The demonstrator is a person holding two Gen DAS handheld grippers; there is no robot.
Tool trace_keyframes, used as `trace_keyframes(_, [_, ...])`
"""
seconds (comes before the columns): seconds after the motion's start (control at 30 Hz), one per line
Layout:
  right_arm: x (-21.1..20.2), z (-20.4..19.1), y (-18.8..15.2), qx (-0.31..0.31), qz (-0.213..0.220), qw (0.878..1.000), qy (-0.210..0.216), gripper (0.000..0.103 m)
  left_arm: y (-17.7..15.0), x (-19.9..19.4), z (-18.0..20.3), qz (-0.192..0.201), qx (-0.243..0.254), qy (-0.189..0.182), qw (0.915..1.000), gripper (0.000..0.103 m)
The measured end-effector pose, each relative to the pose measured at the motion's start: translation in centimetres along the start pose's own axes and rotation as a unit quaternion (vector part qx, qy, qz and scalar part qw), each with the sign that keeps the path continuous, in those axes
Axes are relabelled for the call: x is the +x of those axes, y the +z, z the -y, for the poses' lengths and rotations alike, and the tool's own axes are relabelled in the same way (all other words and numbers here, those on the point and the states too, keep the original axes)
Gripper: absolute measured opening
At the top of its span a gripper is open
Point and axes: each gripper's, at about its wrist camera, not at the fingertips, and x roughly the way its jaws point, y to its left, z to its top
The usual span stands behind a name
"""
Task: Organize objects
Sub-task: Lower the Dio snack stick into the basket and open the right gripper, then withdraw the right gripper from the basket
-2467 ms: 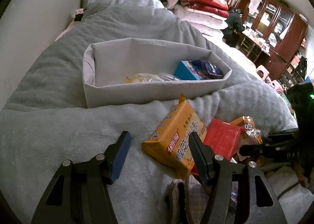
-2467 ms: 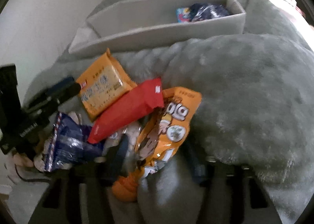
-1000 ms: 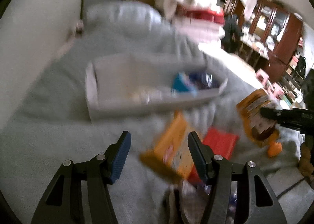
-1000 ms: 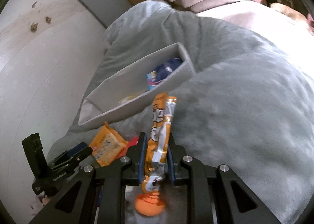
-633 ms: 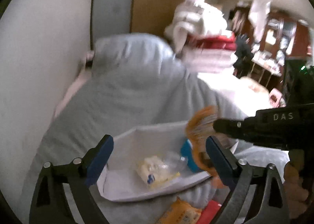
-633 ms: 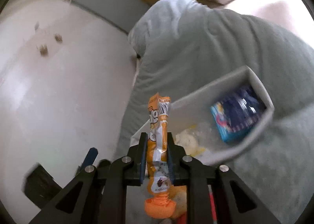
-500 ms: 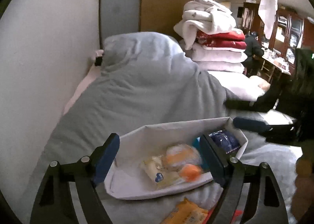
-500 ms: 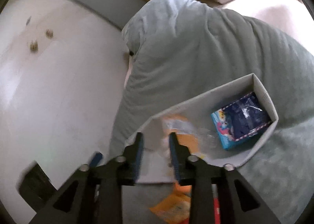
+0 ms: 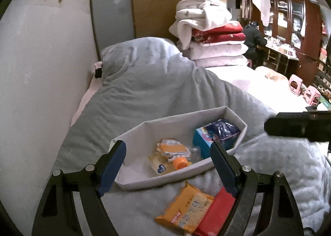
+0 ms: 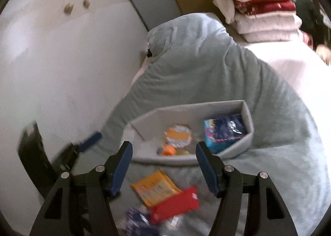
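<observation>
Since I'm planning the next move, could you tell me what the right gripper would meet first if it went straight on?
Probably the bin, around the orange-capped pouch lying inside; its open jaws frame that spot, though depth is unclear.

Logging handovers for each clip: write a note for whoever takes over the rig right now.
Left claw: open, empty.
Right claw: empty, jaws have just been opening, nothing between them.
In the box: orange pouch, yellow packet, blue pack.
Still on the blanket: orange pack, red pack, blue-and-white wrapper.
Left: move those three into the box.
</observation>
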Motion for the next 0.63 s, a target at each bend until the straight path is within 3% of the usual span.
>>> trace_keyframes(0.3, [0.4,-0.3,-4.1,-0.073,-0.040,0.996,-0.031,0.063,-0.4,0.2,0.2,-0.014,0.000,-0.014,0.9998,0.083])
trace_keyframes(0.63, [0.5,0.3,-6.1,-0.074,-0.064,0.994,-0.038,0.063,-1.7,-0.9,0.9,-0.014,0.019,-0.022,0.9995,0.083])
